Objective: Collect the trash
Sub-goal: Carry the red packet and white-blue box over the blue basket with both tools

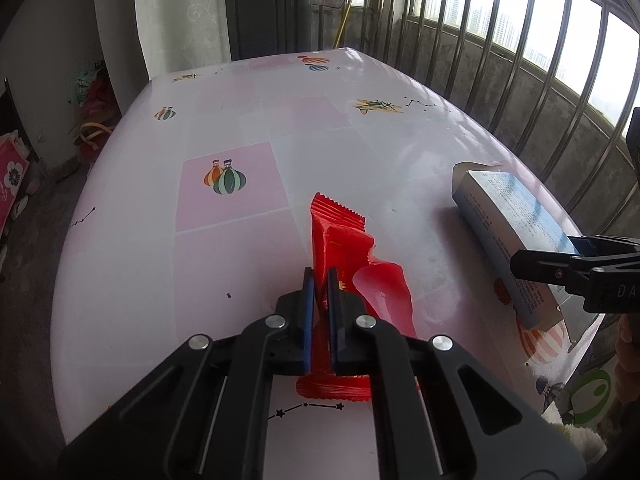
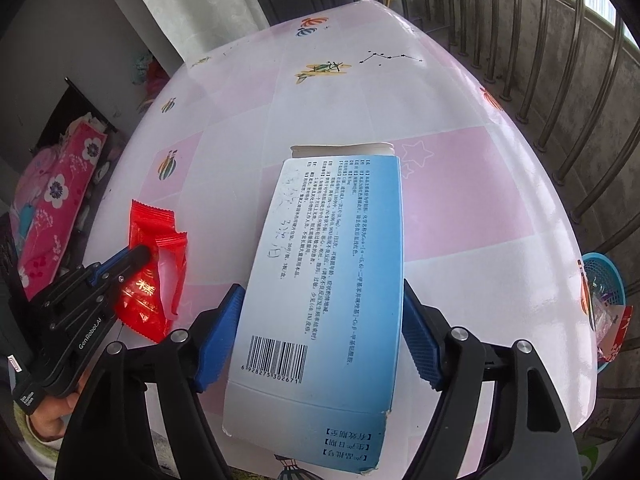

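Basically, this was the pickup step on two pieces of trash at once. Left tool [image 1: 318, 280] was clamped on the red wrapper [image 1: 340, 240]; its blue pads had the crinkled foil pinched between them, nearly together. The wrapper was on the tabletop [image 1: 240, 120] near the front edge, or barely off it; I couldn't tell which. It was torn open, with a loose flap curling to the right of the pads.

Right tool [image 2: 320, 336] stood wide, one pad on each long side of the blue-and-white carton [image 2: 328, 264]. In the right wrist view the left pad looked to be touching the box edge and the right pad sat just beside it. I couldn't tell whether it was actually squeezing, so I read it as not yet gripped.

Orientation: the wrapper's long axis ran roughly along the left tool's pointing line, serrated end away from the camera. The carton lay flat, printed face up, long axis also along the right tool's line, open tuck flap at the far end, torn end toward the camera and near the tabletop edge.

Next move, as I judged it: close the right tool squarely across the carton's width, then lift both clear. The blue basket [image 2: 604, 280] off the tabletop's right edge already held scraps, so it was the likely drop point.
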Demonstrator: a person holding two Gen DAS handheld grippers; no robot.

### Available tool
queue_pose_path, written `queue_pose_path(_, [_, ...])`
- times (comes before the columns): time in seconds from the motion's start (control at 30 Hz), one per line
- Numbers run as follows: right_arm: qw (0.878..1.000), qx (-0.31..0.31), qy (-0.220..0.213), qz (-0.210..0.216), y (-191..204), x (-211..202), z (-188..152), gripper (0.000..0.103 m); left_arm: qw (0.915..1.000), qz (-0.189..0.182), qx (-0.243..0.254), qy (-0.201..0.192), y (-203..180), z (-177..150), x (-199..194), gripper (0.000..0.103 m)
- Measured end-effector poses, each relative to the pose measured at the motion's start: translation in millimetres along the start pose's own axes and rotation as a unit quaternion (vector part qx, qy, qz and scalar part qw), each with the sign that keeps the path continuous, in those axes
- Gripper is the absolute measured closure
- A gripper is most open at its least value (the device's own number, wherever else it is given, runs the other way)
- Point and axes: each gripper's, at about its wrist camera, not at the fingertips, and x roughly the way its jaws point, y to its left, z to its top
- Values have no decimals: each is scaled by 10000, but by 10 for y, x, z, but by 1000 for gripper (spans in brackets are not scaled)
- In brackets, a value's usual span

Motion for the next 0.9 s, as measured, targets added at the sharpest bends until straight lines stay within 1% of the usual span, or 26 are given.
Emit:
queue_pose_path(0.4, [10000, 22, -10, -64, -20, 22, 13, 31, 10000, 48, 25, -71, -11, 13, -32, 99])
queue_pose_path(0.57, [9996, -133, 148, -189, 30, 111, -6, 30, 10000, 46, 21, -73, -15, 15, -36, 99])
queue_pose_path(0.7, [9988, -228, 310, -302, 84, 195, -4, 25, 10000, 54, 24, -72, -17, 12, -36, 99])
queue_pose_path(0.9, [9982, -262, 324, -429, 134, 247, 50, 21, 10000, 43, 7, -70, -14, 12, -31, 99])
